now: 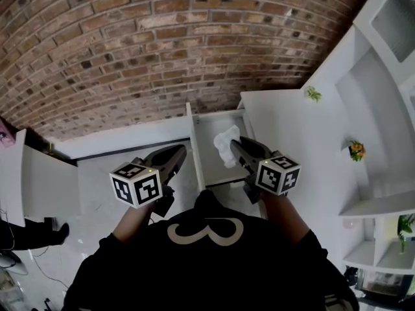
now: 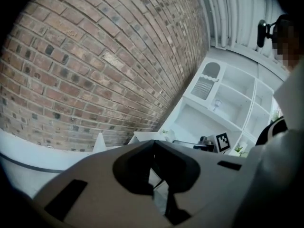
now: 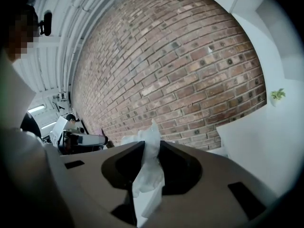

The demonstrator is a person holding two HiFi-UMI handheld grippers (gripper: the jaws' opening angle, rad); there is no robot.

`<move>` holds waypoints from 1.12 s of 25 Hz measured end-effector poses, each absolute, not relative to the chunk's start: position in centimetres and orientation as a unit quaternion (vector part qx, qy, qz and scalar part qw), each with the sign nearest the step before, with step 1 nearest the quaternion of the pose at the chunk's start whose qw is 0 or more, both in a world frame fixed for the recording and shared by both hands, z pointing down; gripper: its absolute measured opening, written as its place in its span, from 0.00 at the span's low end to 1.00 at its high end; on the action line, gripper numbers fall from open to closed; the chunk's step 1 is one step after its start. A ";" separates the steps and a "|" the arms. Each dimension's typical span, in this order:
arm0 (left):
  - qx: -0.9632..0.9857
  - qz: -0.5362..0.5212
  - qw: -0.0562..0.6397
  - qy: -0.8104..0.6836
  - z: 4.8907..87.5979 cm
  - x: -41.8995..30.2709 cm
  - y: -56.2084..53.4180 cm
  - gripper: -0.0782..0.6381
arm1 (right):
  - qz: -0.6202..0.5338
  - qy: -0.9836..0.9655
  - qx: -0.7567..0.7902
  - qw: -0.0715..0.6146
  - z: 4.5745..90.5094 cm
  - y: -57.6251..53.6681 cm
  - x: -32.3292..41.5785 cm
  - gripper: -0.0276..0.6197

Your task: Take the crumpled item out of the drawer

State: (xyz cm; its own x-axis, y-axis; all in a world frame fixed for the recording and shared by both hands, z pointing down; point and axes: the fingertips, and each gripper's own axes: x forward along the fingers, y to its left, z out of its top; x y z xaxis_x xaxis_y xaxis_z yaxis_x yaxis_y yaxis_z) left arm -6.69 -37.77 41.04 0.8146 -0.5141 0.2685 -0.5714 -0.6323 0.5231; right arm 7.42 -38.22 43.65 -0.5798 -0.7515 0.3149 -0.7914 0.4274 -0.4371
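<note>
— Where are the two grippers?
— Lower centre of the head view, held forward side by side.
— Their state?
— The left gripper (image 1: 176, 151) has its jaws closed together with nothing between them. The right gripper (image 1: 236, 142) pinches a crumpled white item (image 1: 227, 149) between its jaws.

The right hand-held gripper (image 1: 236, 142) hides the near part of the crumpled item (image 1: 225, 140) and the right side of the drawer (image 1: 206, 141).

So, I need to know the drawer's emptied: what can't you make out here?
Head view: drawer floor partly covered by the tissue and right tool.
Right gripper view: drawer out of frame; only tissue and brick wall show.
Left gripper view: the left tool blocks everything below it.
Head view: shelf trinket too small to name.
</note>
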 end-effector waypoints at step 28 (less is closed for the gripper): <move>0.928 0.014 0.246 -0.280 36.4 -8.2 -30.1 0.11 | 0.198 -0.864 0.460 -0.046 36.8 -28.4 6.2 0.17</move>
